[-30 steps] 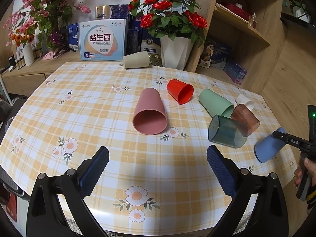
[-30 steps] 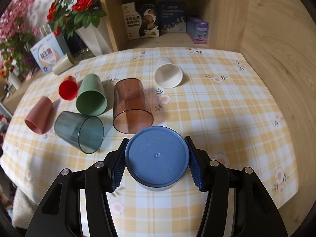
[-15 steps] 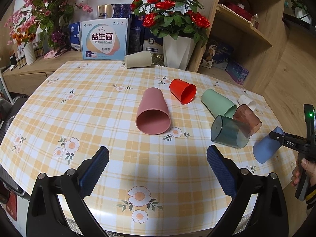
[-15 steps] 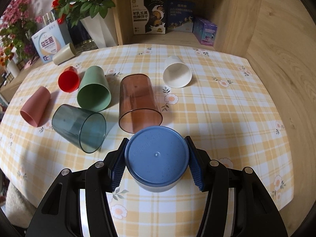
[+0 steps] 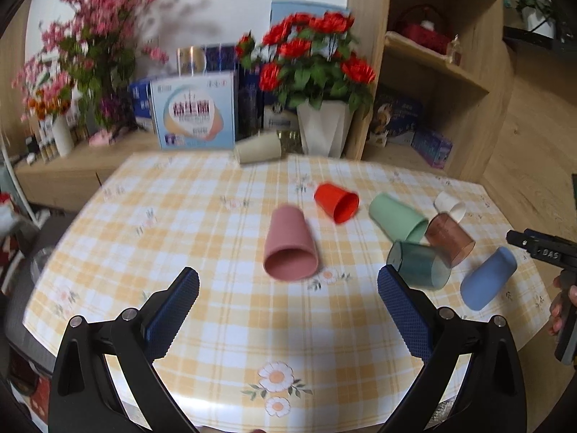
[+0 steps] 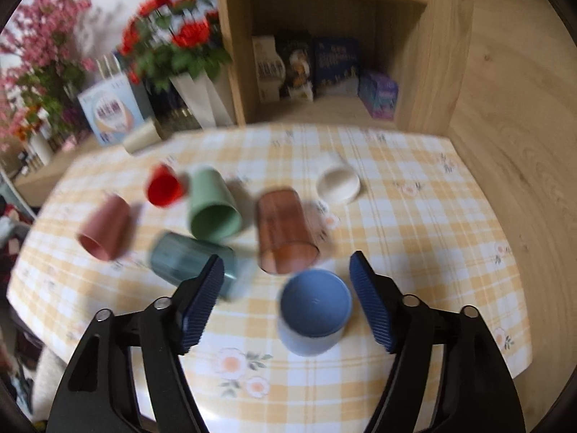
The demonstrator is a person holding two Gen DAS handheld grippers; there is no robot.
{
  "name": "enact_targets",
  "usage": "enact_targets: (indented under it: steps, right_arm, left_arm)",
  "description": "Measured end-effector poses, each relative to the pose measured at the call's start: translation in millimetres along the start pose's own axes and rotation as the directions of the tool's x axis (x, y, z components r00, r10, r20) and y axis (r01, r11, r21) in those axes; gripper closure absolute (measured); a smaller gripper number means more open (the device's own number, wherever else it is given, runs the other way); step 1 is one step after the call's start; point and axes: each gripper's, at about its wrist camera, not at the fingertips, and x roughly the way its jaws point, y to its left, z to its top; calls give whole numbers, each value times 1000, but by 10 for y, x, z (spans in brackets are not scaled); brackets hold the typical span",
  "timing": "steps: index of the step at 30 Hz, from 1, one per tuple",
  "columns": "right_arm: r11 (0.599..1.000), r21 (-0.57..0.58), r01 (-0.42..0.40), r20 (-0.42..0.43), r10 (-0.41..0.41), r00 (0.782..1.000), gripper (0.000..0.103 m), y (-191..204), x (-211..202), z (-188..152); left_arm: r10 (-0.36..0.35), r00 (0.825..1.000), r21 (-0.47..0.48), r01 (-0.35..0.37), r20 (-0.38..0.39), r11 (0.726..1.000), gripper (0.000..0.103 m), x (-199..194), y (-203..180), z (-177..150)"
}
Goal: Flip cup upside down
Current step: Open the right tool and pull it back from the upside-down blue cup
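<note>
- Now the jaws of the right gripper (image 6: 285, 292) stand wide apart and hold nothing; the round blue plastic cup (image 6: 314, 311) is between them but nearer the right one, and I see a gap on both sides.
- In the right wrist view the blue cup shows its closed bottom toward the camera. In the left wrist view the same cup (image 5: 488, 278) looks tilted, mouth low and bottom raised, close to the right edge of the yellow checked tabletop (image 5: 202, 216). Whether it already rests on its rim I cannot tell, because the picture is blurred.
- The left gripper (image 5: 288, 306) is also open and empty, above the near part of the tabletop, well apart from all cups.
- Handling, in my judgement: the cup seems light, stiff and smooth, so it may slip or roll if pushed. It does not look fragile. A good hold is across the side wall around the middle, with the ribbed pads on two opposite sides, not on the tapered bottom.
- Around it lie other cups on their sides: a brown transparent tumbler (image 6: 285, 231) and a dark teal transparent tumbler (image 6: 187, 259) just beside, then a green plastic cup (image 6: 212, 205), a red one (image 6: 164, 187), a pink one (image 6: 104, 229) and a white one (image 6: 337, 184).
</note>
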Motion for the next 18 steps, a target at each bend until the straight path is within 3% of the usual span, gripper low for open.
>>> enact_targets:
  steps: [4, 11, 18]
  right_arm:
    - [999, 7, -42, 91, 41, 995, 15, 114, -403, 72]
    - [997, 23, -79, 233, 71, 970, 15, 277, -1099, 51]
    - [997, 25, -72, 281, 62, 958, 15, 329, -1500, -36]
  left_arm:
    - [13, 997, 36, -16, 76, 999, 6, -311, -30, 202]
    - [17, 982, 67, -30, 190, 997, 6, -842, -121, 410]
    - [-37, 971, 85, 18, 237, 996, 6, -1180, -236, 431]
